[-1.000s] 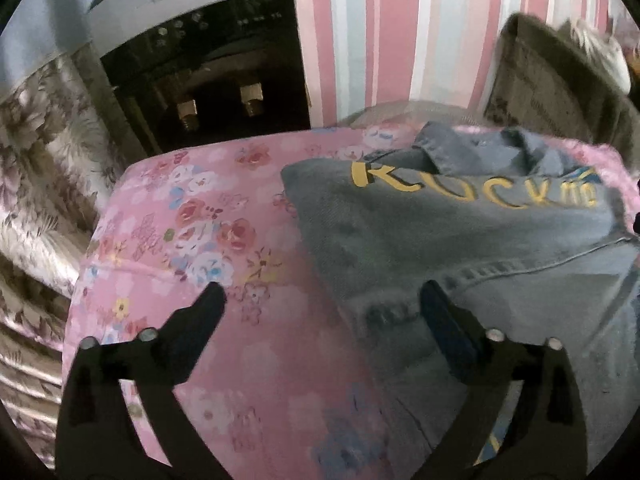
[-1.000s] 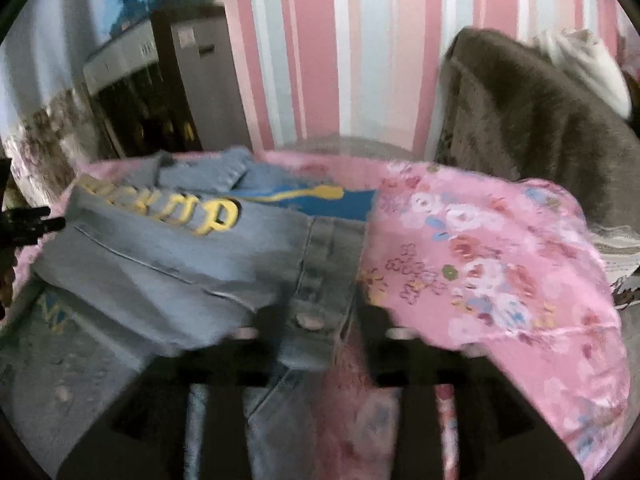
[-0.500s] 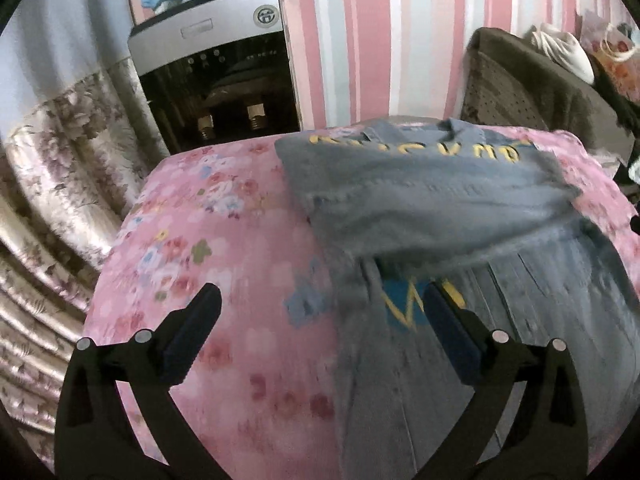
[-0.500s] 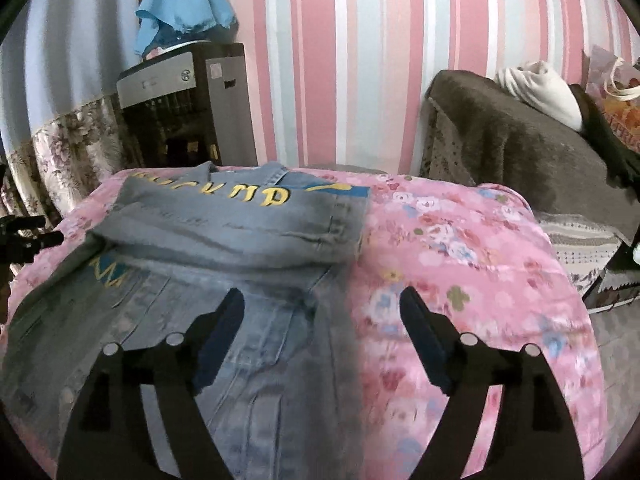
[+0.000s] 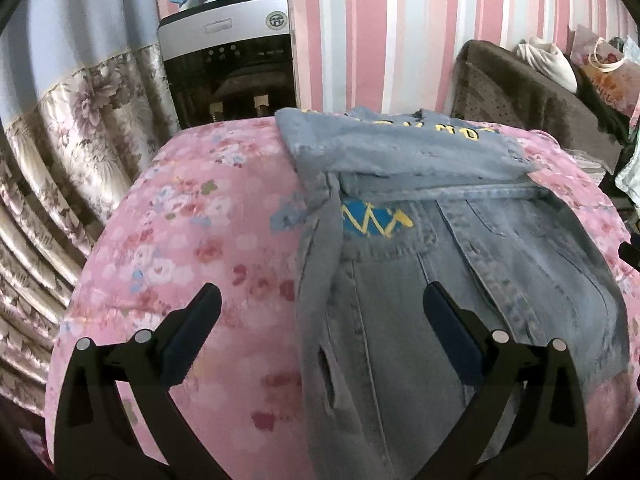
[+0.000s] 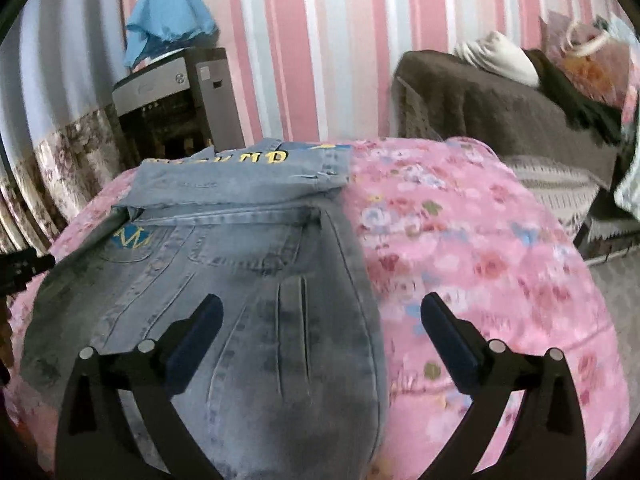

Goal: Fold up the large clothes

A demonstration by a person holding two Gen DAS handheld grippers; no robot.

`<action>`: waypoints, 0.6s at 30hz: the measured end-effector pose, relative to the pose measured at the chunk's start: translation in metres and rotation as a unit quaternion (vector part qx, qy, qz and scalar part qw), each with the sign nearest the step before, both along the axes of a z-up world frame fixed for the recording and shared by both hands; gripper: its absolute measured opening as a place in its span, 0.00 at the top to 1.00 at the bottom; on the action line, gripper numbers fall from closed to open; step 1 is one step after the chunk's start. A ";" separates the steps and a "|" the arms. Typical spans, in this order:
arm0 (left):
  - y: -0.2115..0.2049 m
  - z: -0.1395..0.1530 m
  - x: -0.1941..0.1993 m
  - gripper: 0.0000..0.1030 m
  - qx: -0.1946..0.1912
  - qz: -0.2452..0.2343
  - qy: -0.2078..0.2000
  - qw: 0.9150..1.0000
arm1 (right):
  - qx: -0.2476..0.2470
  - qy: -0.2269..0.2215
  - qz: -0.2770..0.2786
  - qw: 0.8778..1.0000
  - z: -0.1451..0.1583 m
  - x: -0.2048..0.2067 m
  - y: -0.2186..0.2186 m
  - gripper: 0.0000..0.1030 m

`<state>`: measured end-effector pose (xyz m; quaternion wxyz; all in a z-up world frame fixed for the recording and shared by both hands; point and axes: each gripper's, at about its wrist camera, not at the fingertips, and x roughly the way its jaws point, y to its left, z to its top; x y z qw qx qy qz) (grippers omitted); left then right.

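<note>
Denim jacket [image 5: 460, 280] spread on pink floral surface [image 5: 192, 240], far end folded over toward near half, yellow-lettered panel uppermost. Left claw [image 5: 320, 320] wide open, empty, above jacket's left edge; right claw [image 6: 320, 320], jaws just opened wide, empty, above right edge. Advised: grip near hem corners evenly, carry fold square.
</note>
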<state>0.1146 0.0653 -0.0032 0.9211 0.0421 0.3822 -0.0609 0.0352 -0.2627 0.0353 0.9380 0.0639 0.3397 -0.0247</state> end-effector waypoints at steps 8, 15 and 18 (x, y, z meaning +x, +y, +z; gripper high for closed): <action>0.000 -0.019 -0.031 0.03 0.011 -0.002 -0.006 1.000 | -0.038 -0.016 -0.021 0.999 -0.016 -0.029 0.019 0.04; 0.001 -0.027 -0.048 0.03 0.003 0.012 -0.009 1.000 | -0.007 -0.012 -0.011 1.000 -0.027 -0.035 0.018 0.04; 0.004 -0.028 -0.054 0.03 -0.002 0.021 -0.014 1.000 | -0.017 -0.010 -0.004 1.000 -0.029 -0.038 0.018 0.04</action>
